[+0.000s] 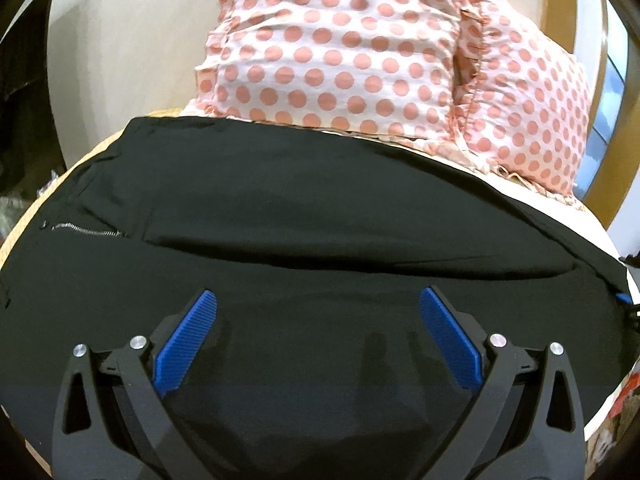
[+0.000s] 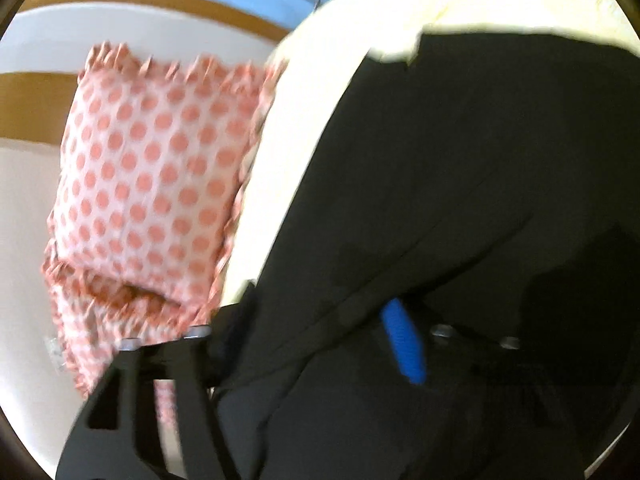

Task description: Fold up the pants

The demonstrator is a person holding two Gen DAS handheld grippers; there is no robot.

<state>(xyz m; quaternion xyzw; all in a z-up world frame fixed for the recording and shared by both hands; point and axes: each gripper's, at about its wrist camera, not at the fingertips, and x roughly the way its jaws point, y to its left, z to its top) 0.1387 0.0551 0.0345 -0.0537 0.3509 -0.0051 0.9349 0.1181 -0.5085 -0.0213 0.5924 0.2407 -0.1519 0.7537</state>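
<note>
Black pants (image 1: 280, 208) lie spread across a cream bed, with a zipper (image 1: 86, 233) at the left. My left gripper (image 1: 318, 300) is open just above the pants, its blue pads (image 1: 186, 340) wide apart and holding nothing. In the right wrist view the pants (image 2: 460, 200) drape over my right gripper (image 2: 320, 320). Cloth passes between its fingers and hides the left one; one blue pad (image 2: 404, 340) shows. The view is blurred. The right gripper's tip shows at the pants' right edge in the left wrist view (image 1: 624, 300).
Two pink polka-dot pillows (image 1: 360, 48) stand behind the pants against a wooden headboard (image 1: 588, 60). One pillow (image 2: 152, 184) shows left of the right gripper. Cream sheet (image 2: 360, 40) lies beyond the pants. Dark clutter (image 1: 24, 120) sits at the far left.
</note>
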